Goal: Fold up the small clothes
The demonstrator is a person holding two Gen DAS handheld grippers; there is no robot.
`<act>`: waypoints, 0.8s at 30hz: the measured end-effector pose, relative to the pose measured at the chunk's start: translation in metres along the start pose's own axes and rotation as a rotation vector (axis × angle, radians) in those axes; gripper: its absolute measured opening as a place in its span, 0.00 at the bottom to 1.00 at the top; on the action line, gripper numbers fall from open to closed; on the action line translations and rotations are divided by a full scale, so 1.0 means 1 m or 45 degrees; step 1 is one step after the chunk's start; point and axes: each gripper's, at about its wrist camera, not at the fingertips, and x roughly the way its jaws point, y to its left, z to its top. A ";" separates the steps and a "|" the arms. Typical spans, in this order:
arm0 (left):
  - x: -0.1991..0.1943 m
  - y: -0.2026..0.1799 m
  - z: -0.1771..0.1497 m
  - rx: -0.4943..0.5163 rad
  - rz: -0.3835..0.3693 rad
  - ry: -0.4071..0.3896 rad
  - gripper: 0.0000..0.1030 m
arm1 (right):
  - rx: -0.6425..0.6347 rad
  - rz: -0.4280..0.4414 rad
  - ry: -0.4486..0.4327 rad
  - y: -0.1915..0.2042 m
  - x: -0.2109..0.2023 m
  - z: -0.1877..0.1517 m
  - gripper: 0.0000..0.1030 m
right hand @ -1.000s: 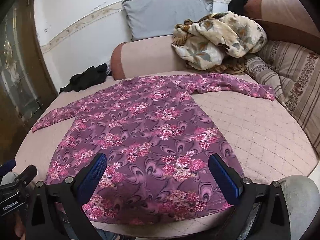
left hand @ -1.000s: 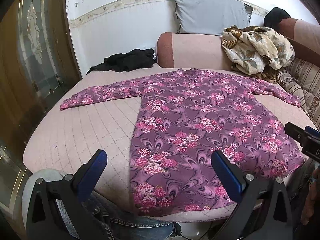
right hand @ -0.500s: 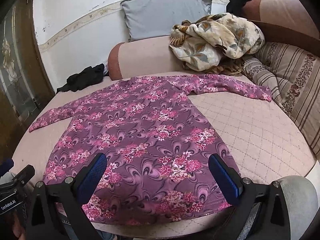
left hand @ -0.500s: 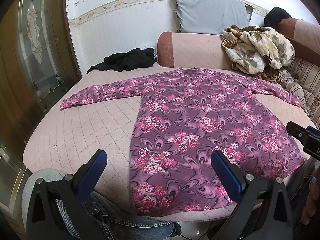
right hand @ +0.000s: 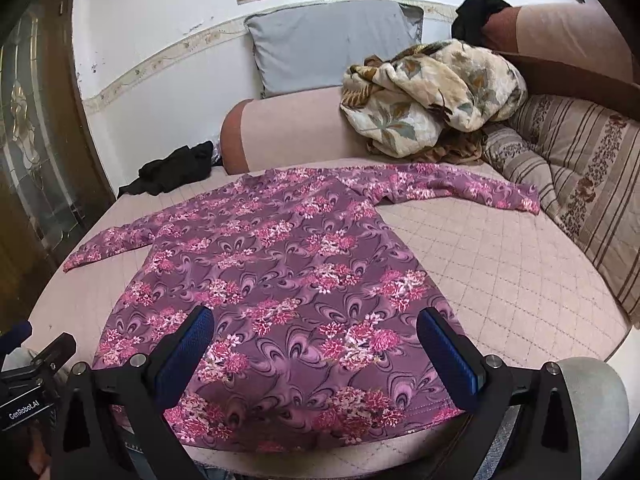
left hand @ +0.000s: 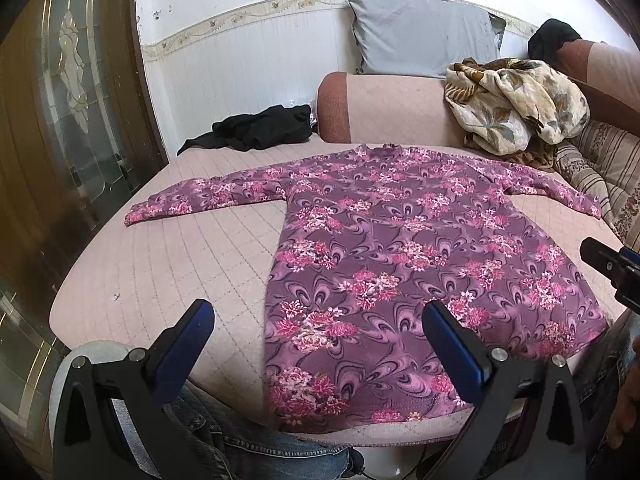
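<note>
A purple long-sleeved top with pink flowers (left hand: pixel 400 248) lies flat on the pink quilted bed, both sleeves spread out, hem toward me. It also shows in the right wrist view (right hand: pixel 280 280). My left gripper (left hand: pixel 318 344) is open and empty, held above the hem's left part. My right gripper (right hand: pixel 316 344) is open and empty, held above the hem's right part. Neither touches the cloth. The right gripper's body (left hand: pixel 612 268) shows at the right edge of the left wrist view.
A black garment (left hand: pixel 256 130) lies at the bed's far left. A floral blanket (left hand: pixel 516 104) is heaped on the pink bolster (left hand: pixel 380 108), with a grey pillow (left hand: pixel 420 32) behind. Striped cushions (right hand: pixel 580 184) line the right side. A wood-and-glass door (left hand: pixel 68 120) stands at left.
Both grippers have shifted slightly, so the top sits a little differently in each view. The garment itself has not moved and both grippers stay open.
</note>
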 end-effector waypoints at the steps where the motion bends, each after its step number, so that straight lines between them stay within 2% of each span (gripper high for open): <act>1: -0.001 0.000 0.000 0.000 -0.001 -0.003 1.00 | -0.011 -0.005 -0.009 0.002 -0.002 0.000 1.00; 9: -0.004 -0.002 0.000 0.020 0.003 -0.011 1.00 | -0.057 -0.014 -0.056 0.007 -0.011 0.000 1.00; 24: -0.002 -0.006 -0.003 0.038 0.012 0.000 1.00 | -0.028 0.011 -0.048 0.003 -0.010 0.003 1.00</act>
